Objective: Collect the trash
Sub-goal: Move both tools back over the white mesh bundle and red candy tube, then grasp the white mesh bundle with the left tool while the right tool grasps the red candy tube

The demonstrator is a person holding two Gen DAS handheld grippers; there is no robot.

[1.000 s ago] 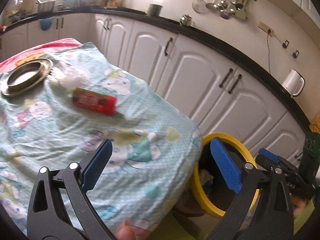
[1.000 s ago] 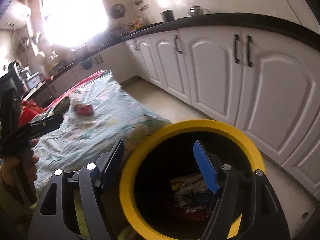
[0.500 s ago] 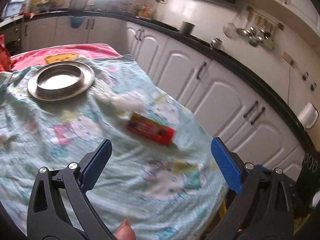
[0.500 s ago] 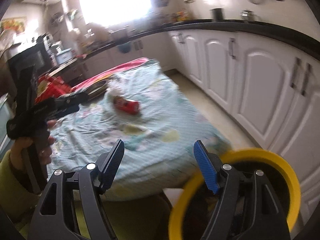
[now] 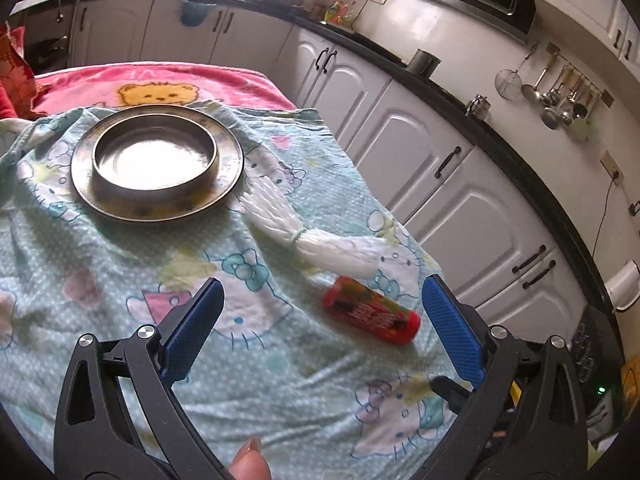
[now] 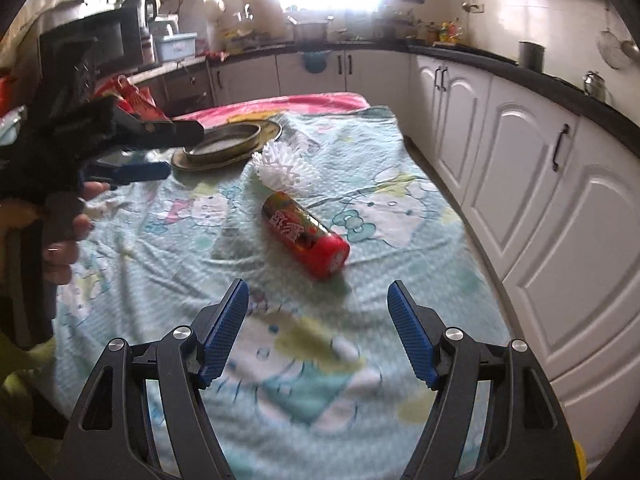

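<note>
Both tools are spread wide and hold nothing. The right tool [image 6: 318, 322] hovers over the cloth-covered worktop [image 6: 404, 208], just short of the red can [image 6: 306, 236]. The can lies on its side, touching a white bundle of straws [image 5: 308, 228]. The left tool [image 5: 320, 320] hovers nearby. A metal plate [image 5: 158, 160] sits further back.

We see a red can [image 6: 306, 239] with dark lettering, a white bundle of straws [image 5: 316, 236], a mint-green polka-dot cartoon-cat cloth [image 5: 120, 272], a pink bear-print blanket [image 5: 160, 84], a silvery plate [image 5: 228, 160] and blue gripper pads [image 6: 222, 338].
</note>
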